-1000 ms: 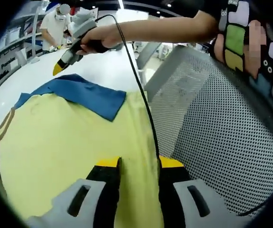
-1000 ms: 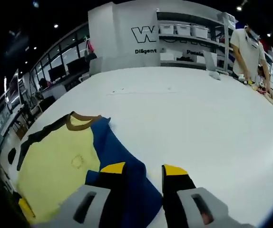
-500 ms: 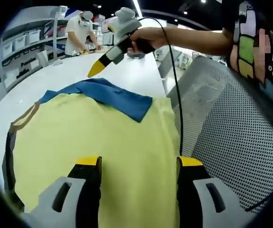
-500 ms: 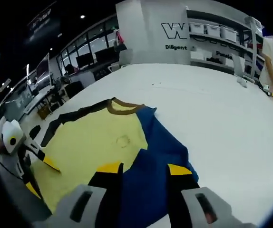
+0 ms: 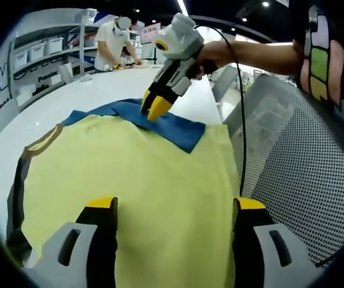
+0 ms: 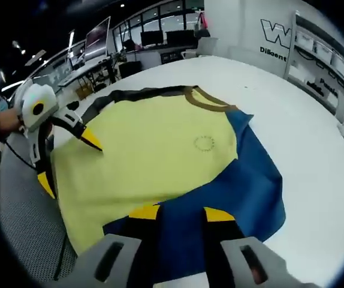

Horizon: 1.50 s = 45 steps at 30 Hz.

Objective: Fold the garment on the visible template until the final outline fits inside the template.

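In the left gripper view, the left tongs (image 5: 175, 210) stand wide open at the bottom, hovering over the near hem of a yellow shirt (image 5: 130, 180) that lies spread flat on a white desk (image 5: 52, 105). Just to the right, a grey mesh chair back (image 5: 298, 180) stands against the desk's edge, with a black cable (image 5: 241, 120) hanging in front of it. Farther along the shirt, a blue sleeve (image 5: 172, 123) lies folded in over the yellow body, and the right tongs (image 5: 154, 108), held by a person's hand, point down at it with their yellow tips close together and apparently empty. In the right gripper view, those right tongs (image 6: 181, 211) show a narrow gap, poised directly over the blue sleeve (image 6: 244, 192); whether the tips touch the cloth cannot be told. Beyond lies the yellow body with a small round emblem (image 6: 204, 143), a brown collar (image 6: 208, 102) and a dark sleeve (image 6: 136, 94) at the far side, with the left tongs (image 6: 70, 156) open at the shirt's left edge. The work seems to be partway through the folding: one sleeve is in, the body not yet doubled. The next move likely calls for both tongs to close on cloth edges and carry them across. No template outline can be made out under the shirt. Far off, a person stands at shelving (image 5: 40, 51).
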{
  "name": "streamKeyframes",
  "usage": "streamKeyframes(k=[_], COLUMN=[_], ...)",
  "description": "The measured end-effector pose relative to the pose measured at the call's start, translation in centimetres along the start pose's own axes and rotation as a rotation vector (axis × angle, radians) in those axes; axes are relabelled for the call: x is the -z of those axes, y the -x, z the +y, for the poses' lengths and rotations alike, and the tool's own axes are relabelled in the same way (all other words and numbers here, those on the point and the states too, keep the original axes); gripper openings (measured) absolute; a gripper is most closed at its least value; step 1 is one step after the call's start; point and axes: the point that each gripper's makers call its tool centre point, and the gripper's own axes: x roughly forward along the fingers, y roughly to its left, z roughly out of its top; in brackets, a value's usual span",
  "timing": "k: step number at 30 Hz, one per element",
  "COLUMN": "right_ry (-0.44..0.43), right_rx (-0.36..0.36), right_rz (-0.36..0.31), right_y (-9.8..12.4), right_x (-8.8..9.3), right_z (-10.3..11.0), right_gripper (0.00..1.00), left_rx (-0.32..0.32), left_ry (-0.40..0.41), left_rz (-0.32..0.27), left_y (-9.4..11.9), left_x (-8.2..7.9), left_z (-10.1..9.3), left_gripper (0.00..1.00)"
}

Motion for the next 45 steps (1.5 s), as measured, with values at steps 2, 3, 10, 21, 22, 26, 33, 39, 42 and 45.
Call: streamKeyframes(k=[2,3,10,21,22,26,33,39,42,45], right_ry=[0.011,0.016,0.042,0.124,0.136,0.181,0.065,-0.056,-0.127,-0.207], right_rx=[-0.007,-0.011,-0.026,0.022,0.033,0.069,0.075,0.111,0.129,0.186], right_rz=[0.014,0.02,0.072,0.135,0.14,0.152,0.059,-0.08,-0.177,-0.281], right_y=[-0.2,-0.3,-0.9,-0.8,-0.8,-0.9,0.3,3.3,4.8,6.7], right_x=[0.2,0.3,1.0,1.9,2.0,1.9,0.8,-1.5,-2.9,-4.2], right_z=[0.3,0.4,0.6,0.4,0.3,-0.2,-0.3,-2.1,-3.0,-4.6], right_gripper=[0.17,0.17,0.13,0.04,0.01,0.0,0.0,0.0,0.0,0.0], left_rx=[-0.005,-0.007,-0.017,-0.042,-0.044,-0.049,-0.057,-0.054,-0.055,-0.056], left_ry=[0.004,0.008,0.028,0.052,0.053,0.063,0.067,0.066,0.064,0.078], left_rz=[0.0,-0.002,-0.003,-0.004,-0.007,-0.003,-0.003,-0.008,-0.012,-0.009], left_y=[0.0,0.0,-0.2,-0.2,-0.3,-0.4,-0.3,-0.4,-0.4,-0.4], left_x=[0.1,0.1,0.3,0.6,0.6,0.8,0.8,0.6,0.4,0.4], left_z=[0.1,0.2,0.6,1.1,1.2,1.3,1.3,1.2,1.3,1.4], left_gripper=[0.75,0.75,0.75,0.76,0.76,0.76,0.76,0.76,0.76,0.76])
